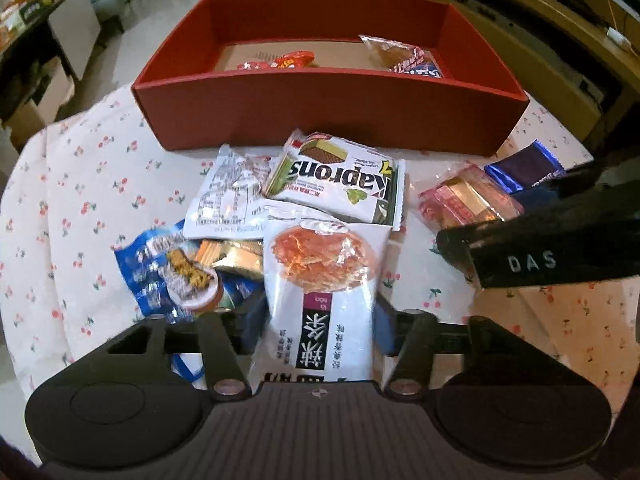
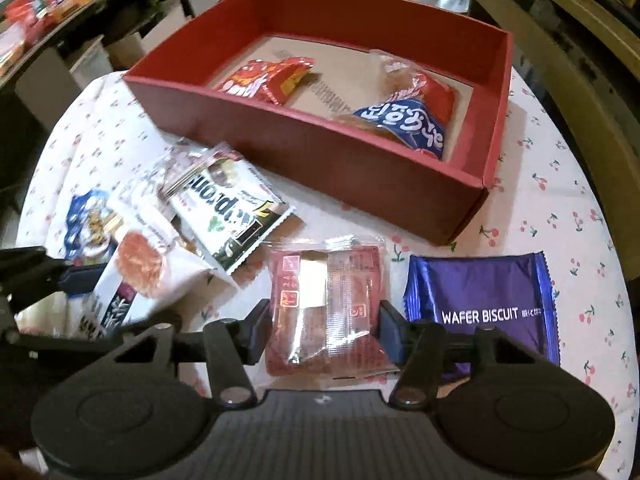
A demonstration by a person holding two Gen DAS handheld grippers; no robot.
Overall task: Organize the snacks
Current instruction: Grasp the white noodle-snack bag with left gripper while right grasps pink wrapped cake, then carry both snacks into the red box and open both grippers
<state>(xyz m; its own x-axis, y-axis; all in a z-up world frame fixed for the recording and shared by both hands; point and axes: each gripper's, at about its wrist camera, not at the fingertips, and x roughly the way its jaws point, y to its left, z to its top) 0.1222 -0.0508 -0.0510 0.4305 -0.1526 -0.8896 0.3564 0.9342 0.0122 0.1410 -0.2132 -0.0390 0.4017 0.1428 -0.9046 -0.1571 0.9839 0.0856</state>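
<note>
Straddling white packet (image 1: 324, 280), perhaps gripped.

right gripper (image 2: 322, 326) is straddling red clear packet (image 2: 326, 308), lower centre | purple wafer packet (image 2: 480, 300) is lying at its right | red box (image 2: 360, 168) is sitting above

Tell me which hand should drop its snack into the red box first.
Probably right: its tool grips the red packet, with open tablecloth up to the red box. The left tool has the Kaprons pack ahead.
</note>
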